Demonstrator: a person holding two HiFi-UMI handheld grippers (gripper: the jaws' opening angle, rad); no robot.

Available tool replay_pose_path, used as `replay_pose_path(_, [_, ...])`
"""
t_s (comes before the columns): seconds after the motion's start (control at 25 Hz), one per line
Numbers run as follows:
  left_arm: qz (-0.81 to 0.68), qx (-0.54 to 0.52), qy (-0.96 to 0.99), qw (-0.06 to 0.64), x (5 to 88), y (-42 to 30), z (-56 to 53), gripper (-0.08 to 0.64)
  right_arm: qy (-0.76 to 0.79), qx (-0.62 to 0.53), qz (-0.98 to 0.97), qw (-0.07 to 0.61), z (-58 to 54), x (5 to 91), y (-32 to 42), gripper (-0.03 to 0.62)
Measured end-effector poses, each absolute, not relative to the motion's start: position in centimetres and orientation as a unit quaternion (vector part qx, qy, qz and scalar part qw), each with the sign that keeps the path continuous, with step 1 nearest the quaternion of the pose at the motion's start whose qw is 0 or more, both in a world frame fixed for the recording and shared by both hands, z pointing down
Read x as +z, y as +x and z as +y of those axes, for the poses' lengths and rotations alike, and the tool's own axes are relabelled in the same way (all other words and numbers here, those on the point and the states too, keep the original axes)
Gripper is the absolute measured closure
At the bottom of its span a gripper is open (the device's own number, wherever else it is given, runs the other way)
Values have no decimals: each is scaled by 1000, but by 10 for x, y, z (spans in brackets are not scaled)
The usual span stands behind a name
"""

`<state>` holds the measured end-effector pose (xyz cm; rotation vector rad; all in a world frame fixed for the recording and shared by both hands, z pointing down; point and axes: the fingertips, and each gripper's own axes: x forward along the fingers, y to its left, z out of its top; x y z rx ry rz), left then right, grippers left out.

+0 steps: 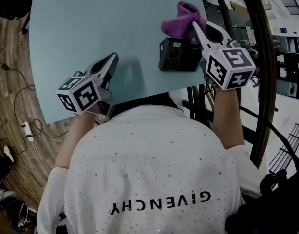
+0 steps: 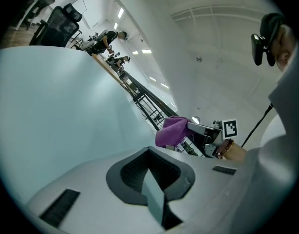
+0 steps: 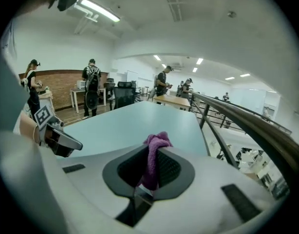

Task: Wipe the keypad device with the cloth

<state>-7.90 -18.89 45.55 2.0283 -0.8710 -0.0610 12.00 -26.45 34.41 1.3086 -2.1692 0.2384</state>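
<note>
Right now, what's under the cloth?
The keypad device sits on the table below the cloth, which the right gripper holds. Its right edge is partly covered by the gripper.

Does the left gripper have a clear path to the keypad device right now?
Probably yes. Only bare table lies between the left gripper and the left side of the keypad device; the right gripper, shut on the cloth, sits at its right edge.
</note>
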Motion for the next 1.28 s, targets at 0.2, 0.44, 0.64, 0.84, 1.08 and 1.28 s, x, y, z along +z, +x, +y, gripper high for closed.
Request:
replay_pose_path(0.2, [-362, -33, 818, 446, 452, -92, -182, 557, 426, 89, -841, 323, -245, 368, 59, 566])
replay_pose_path(0.44, [-372, -37, 815, 443, 454, -108, -168, 557, 413, 113, -830, 356, -226, 409, 52, 566])
replay_pose_path(0.64, [-372, -39, 811, 449, 454, -123, -171, 557, 408, 150, -820, 371, -222, 433, 44, 566])
replay_pose_path(0.84, [-374, -43, 815, 440, 449, -129, -172, 557, 404, 165, -813, 386, -212, 455, 47, 565])
replay_pose_path(1.08, [-387, -46, 812, 435, 450, -152, -159, 557, 394, 182, -807, 401, -187, 476, 36, 565])
replay_pose_path(1.28, [-390, -43, 813, 430, 450, -150, -142, 557, 389, 217, -804, 395, -159, 497, 41, 565])
